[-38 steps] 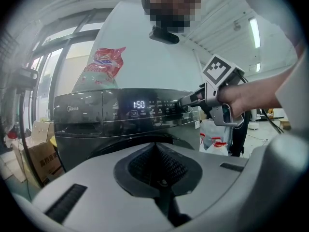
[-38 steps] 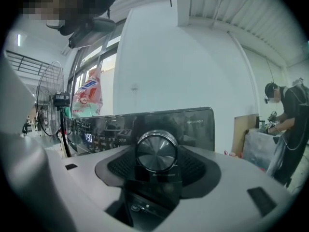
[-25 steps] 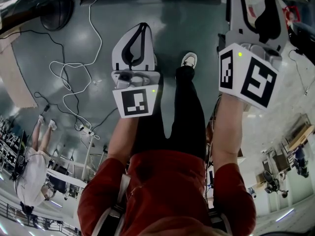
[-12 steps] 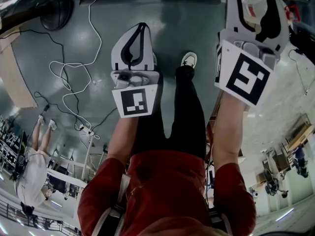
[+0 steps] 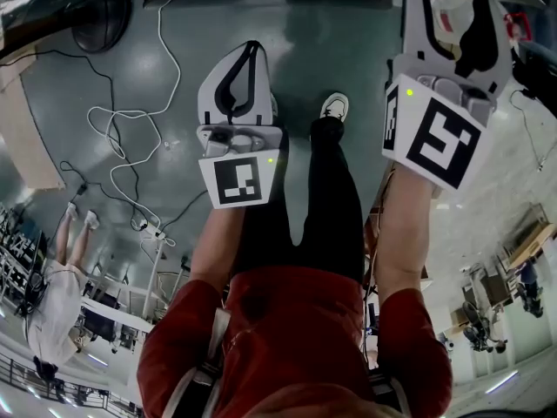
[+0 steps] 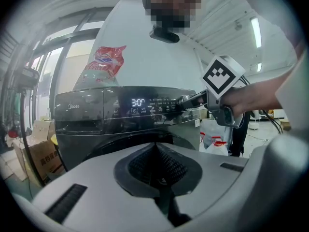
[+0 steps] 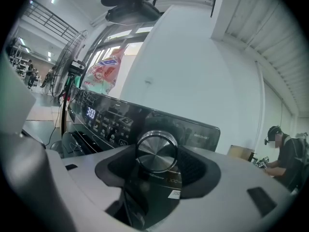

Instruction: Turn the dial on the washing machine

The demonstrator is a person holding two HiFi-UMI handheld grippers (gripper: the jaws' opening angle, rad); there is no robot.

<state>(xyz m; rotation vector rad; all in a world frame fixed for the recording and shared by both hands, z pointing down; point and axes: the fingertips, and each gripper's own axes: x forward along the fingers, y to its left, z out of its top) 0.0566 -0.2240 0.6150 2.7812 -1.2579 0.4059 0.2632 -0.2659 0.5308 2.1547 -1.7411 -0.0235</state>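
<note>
**Right gripper** (image 7: 158, 157): the jaws are closed on the dial (image 7: 154, 146), one dark pad on each side of its rim. The brushed metal face of the dial points straight back at the gripper and is uncovered.

**Dial location:** directly ahead of the right gripper, between its jaws, on the glossy control panel (image 7: 108, 122) of the washing machine (image 6: 96, 124).

**Edges around the right gripper:**
- To its left, the panel runs on with rows of lit symbols to the display (image 6: 138, 102).
- To its right, only a short stretch of panel follows before the machine's corner edge. Beyond that edge is open room.
- Above it, the top edge of the panel meets a plain white wall.

**Left gripper** (image 6: 157, 146): the jaws are pressed together, pad against pad, with nothing between them. It is held back from the machine front, with free air ahead of it.

**Surroundings of the left gripper:**
- The curved rim of the drum door (image 6: 116, 144) lies ahead, below the panel.
- The right gripper is ahead, up and to the right, well apart.
- A red-and-white bag (image 6: 104, 62) stands on the machine top, ahead and up to the left.
- Cardboard boxes (image 6: 41, 156) stand on the floor to the far left.
- White bags (image 6: 215, 139) are low to the right, past the machine's side.

**Below both grippers**, the head view shows white cables (image 5: 130, 146) looped on the grey floor to the left.
</note>
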